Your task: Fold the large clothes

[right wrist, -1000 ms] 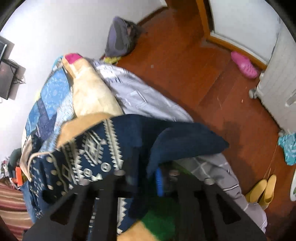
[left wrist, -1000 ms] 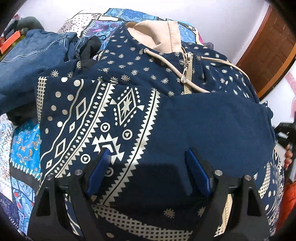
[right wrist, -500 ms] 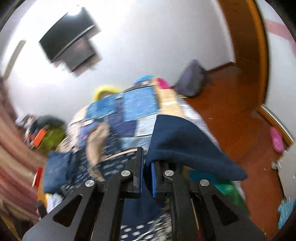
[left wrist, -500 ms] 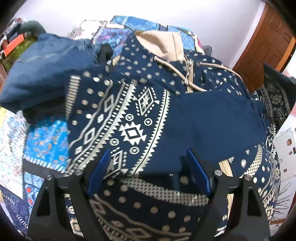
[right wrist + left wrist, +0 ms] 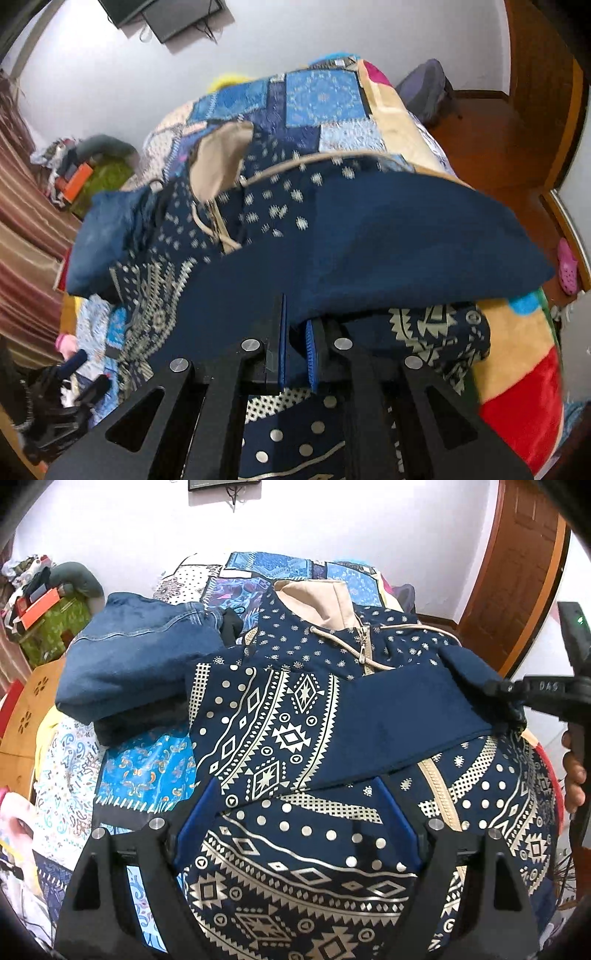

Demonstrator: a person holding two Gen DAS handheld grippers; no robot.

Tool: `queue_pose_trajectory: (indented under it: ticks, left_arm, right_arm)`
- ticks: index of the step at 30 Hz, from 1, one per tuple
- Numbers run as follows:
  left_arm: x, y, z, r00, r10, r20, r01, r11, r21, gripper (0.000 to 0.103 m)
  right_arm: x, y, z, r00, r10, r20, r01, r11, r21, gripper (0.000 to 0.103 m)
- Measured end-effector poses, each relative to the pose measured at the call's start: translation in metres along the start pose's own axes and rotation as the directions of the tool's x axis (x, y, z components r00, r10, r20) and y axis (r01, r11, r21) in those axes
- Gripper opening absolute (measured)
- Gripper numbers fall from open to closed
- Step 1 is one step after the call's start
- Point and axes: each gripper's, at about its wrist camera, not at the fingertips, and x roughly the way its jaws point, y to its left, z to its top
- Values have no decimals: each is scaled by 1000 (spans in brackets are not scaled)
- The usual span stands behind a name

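Lying front-up across the patchwork bedspread [image 5: 144, 771], the navy patterned hoodie [image 5: 295, 864] has its tan-lined hood [image 5: 321, 594] toward the white wall and its zipper [image 5: 364, 651] closed at the chest; one sleeve [image 5: 314, 731] is folded across the body, printed with cream diamonds and dots on its near half and plain navy toward the cuff; the right gripper [image 5: 295, 343] pinches the plain navy end of that sleeve [image 5: 369, 251], its blue pads nearly together with the cloth between them, and in the left wrist view it shows at the far right edge [image 5: 509, 701], holding the cuff just above the hoodie's side; the left gripper [image 5: 291, 819] hovers over the lower front of the hoodie with its jaws spread wide and nothing between them; folded blue jeans [image 5: 129, 668] sit beside the hoodie's shoulder, on top of a darker folded garment [image 5: 136, 723].
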Motion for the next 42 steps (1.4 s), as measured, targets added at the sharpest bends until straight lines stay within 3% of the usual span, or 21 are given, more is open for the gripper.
queue_pose_trajectory:
  ticks: [2,6,10,14,20,25,31,38,42]
  left_arm:
    - [-2,-1,1,1000,3,7,-3,1000,-7,84]
    - [-4,-4,5,1000,3,19,-2,1000,-20,84]
    - [-5,-10,10,1000,0,30,1,1000,-17,84]
    - [-5,-18,17,999,-4,38,4,1000,-1,84]
    - [-4,-31,28,997,0,72,-1,1000,15,84]
    - [5,-36,37,997,-7,76,7,1000,2,84]
    - [28,-37,43,999,-33,37,34,999,-28,84]
    - [52,-39,43,999,-35,-12,35,998,-45,84]
    - [59,-38,41,999,-29,-25,28,998,-48,84]
  right_arm:
    - [0,2,-1,1000,-9,-27,9,1000,0,13]
    - [-6,4,-4,994,46,-97,-48,999,-25,34]
    - [-22,8,-11,994,60,-86,-67,995,-80,35]
    - [-38,1,-4,994,104,-32,-106,993,-60,35]
    - [-54,-51,14,994,70,87,-81,989,126,37]
    - [-59,-113,16,987,24,160,-76,941,329,37]
    - [-46,-164,13,992,-23,128,-39,886,462,37]
    - [-6,-192,-3,1000,28,12,-30,842,539,37]
    - [9,-196,-3,999,52,-5,-40,827,560,37]
